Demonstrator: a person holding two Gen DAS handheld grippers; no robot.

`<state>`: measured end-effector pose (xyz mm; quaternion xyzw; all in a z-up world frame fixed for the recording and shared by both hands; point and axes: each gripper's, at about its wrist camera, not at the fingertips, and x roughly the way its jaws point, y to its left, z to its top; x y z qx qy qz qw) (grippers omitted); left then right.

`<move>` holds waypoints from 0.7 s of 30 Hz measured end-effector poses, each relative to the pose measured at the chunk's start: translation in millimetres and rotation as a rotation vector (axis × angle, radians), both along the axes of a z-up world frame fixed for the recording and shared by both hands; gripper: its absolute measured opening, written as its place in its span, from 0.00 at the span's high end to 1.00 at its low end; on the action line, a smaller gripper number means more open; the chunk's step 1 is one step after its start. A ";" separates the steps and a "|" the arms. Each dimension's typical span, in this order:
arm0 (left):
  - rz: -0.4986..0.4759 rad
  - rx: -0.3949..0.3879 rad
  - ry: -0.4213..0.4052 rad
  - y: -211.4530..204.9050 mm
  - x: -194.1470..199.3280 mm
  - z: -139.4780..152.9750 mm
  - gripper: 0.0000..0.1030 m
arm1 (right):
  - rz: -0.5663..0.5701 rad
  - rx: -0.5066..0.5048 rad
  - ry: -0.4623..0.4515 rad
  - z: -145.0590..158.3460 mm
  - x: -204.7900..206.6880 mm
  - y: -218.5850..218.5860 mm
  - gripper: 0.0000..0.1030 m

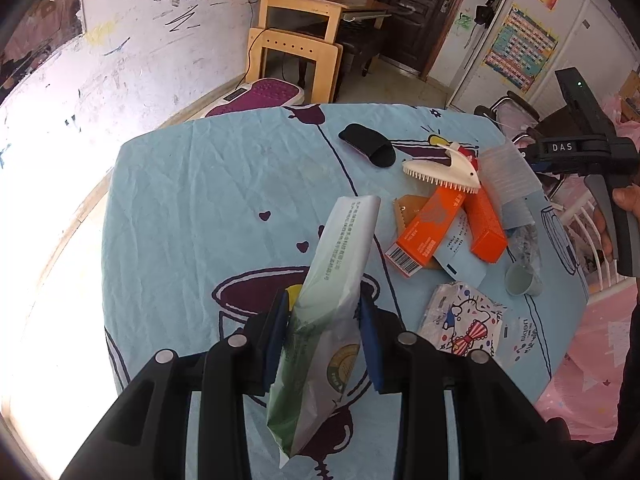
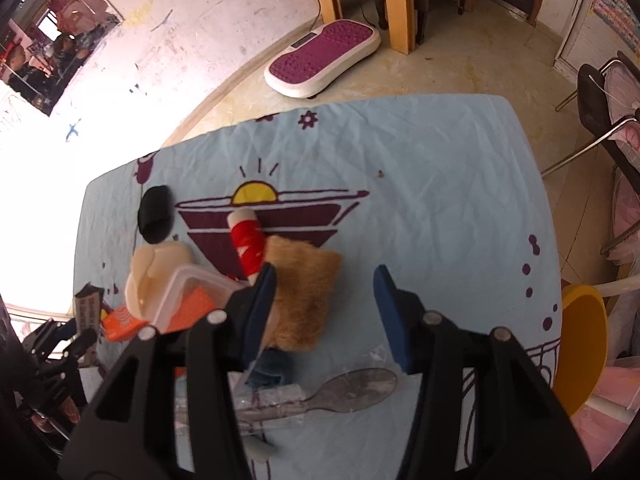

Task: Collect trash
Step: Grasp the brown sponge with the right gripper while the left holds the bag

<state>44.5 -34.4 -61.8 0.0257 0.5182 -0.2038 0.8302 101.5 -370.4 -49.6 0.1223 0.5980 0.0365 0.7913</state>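
- The table (image 1: 192, 184) is the biggest thing here. It has a light blue cloth with purple drawings, and it sits under both grippers.
- The left gripper (image 1: 324, 320) is pinching a long white and green bag (image 1: 340, 272). The bag stands up between the blue pads and sticks out past the tips. It looks like the bag is for putting the trash in, but I cannot see if anything is inside yet.
- The right gripper (image 2: 325, 300) has its pads apart, with nothing between them. It points down at the table.
- A furry brown pad (image 2: 304, 292) lies just by the right gripper's left finger.
- Two orange boxes (image 1: 440, 228) lie in a pile ahead and to the right of the left gripper, with a white brush (image 1: 440, 174) on top.
- A packet with a cartoon cat (image 1: 464, 320) lies just right of the left gripper.
- A clear plastic spoon in its wrapper (image 2: 344, 390) lies right below the right gripper, close to its tips.
- A small grey cup (image 1: 520, 280) sits past the cartoon packet.
- Most of the trash is still on the table, so I think the job is only starting. Nearly all the picking up is left.
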 end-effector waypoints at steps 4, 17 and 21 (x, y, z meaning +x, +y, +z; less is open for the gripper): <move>0.003 -0.012 -0.001 1.7 -0.4 -1.8 0.70 | 0.005 -0.009 0.007 -8.0 0.1 7.1 0.53; 0.055 -0.039 -0.009 14.5 0.2 3.7 0.72 | 0.004 -0.016 -0.103 20.8 -14.7 -1.2 0.59; 0.060 -0.046 -0.020 15.6 -0.2 10.6 0.72 | 0.005 -0.005 -0.147 31.1 -23.2 -7.9 0.59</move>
